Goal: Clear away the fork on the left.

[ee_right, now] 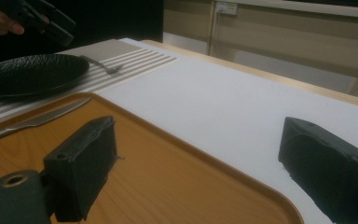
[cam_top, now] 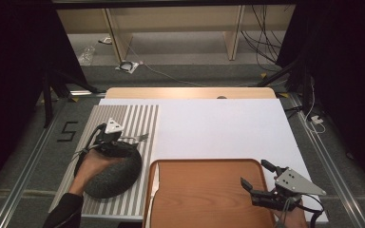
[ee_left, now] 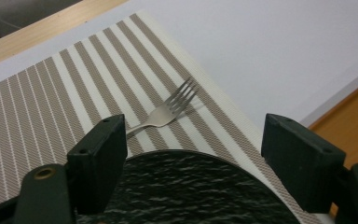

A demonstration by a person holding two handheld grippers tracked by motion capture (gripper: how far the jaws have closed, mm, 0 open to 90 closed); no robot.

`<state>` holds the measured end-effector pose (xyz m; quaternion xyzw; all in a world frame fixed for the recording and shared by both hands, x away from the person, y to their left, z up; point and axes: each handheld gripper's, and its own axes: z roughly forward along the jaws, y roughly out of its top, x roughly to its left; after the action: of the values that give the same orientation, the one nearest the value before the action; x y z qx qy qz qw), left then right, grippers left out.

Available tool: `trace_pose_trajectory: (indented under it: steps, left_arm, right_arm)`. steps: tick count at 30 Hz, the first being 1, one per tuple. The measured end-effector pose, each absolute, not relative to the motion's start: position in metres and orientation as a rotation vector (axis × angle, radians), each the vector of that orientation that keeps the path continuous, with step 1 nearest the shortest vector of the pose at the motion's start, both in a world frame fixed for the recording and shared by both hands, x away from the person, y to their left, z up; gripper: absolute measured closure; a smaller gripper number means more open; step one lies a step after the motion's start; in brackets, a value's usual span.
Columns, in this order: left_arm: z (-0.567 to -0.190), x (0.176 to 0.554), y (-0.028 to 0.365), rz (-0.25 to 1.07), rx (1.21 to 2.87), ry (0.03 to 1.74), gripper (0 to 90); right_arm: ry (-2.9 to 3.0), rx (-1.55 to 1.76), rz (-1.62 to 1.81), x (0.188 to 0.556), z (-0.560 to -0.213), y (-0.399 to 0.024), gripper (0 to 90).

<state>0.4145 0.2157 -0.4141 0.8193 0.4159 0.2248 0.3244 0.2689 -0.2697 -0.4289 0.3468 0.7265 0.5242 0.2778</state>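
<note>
Hovering over far rim of black plate [cam_top: 114, 173] on striped placemat [cam_top: 138, 118] near desk's left edge, left tongs [cam_top: 108, 137] gaping, released. Fork [ee_left: 168, 111] lying just beyond plate on mat. Right tongs [cam_top: 255, 176] also gaping, gripping nothing, hanging above wooden tray [cam_top: 204, 194] at near edge; knife [ee_right: 32, 120] resting in tray.

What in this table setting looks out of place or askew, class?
The fork lies aslant on the striped placemat, its handle end hidden behind the black plate, not set straight beside it. The knife rests on the wooden tray at its left rim, not on the mat.
</note>
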Motion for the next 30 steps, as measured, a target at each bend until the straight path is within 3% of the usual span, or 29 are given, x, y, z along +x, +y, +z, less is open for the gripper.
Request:
trace_pose_trajectory:
  steps: [14, 16, 30]
  left_arm:
    - [-0.421, 0.463, 0.226, 0.608, 2.304, 1.148, 23.2]
    - [-0.423, 0.467, 0.225, 0.663, 2.354, 1.131, 23.6]
    - [-0.435, 0.504, 0.233, 0.561, 2.456, 1.186, 25.5]
  right_arm:
    - [1.952, 0.935, 1.408, 0.269, -0.429, -0.27, 12.3]
    - [1.956, 0.933, 1.405, 0.269, -0.429, -0.27, 12.3]
    - [1.969, 0.938, 1.393, 0.269, -0.429, -0.271, 12.3]
